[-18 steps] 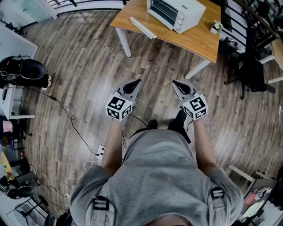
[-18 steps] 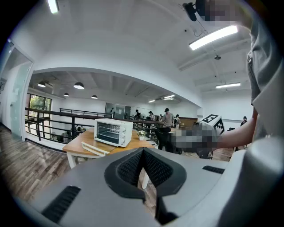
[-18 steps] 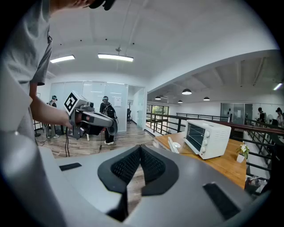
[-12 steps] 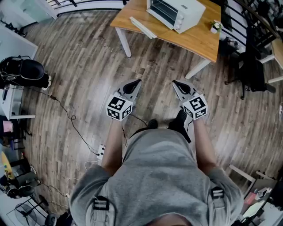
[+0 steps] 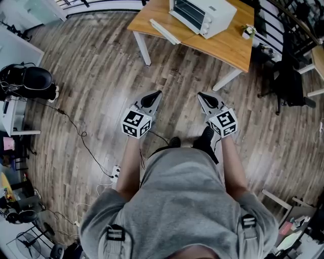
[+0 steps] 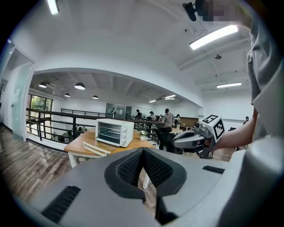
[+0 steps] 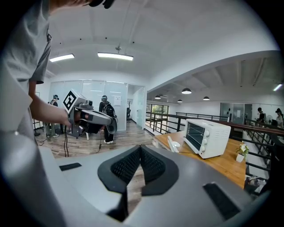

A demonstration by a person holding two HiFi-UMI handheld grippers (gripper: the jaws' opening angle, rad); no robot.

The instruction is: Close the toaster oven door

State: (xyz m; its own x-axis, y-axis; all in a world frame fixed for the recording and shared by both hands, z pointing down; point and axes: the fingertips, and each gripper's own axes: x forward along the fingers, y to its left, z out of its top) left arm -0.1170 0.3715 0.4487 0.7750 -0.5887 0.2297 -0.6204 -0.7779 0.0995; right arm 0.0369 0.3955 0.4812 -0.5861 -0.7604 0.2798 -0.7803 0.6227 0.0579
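Observation:
A white toaster oven (image 5: 202, 15) (image 6: 114, 132) (image 7: 207, 136) stands on a wooden table (image 5: 223, 45) far ahead of me. Its front faces the table's near-left edge. A white flat piece (image 5: 164, 31) (image 6: 95, 148) (image 7: 171, 144) lies in front of it and looks like the door folded down. My left gripper (image 5: 157, 93) (image 6: 143, 150) and right gripper (image 5: 201, 94) (image 7: 140, 147) hang side by side over the wooden floor, well short of the table. Both are shut with nothing between the pads. Each gripper view shows the other gripper beside it.
A small potted plant (image 5: 247, 30) sits at the table's right end. A black chair (image 5: 283, 76) stands right of the table. A cable (image 5: 76, 131) and power strip (image 5: 115, 173) lie on the floor at my left, with black bags (image 5: 30, 81) further left. A railing runs behind the table.

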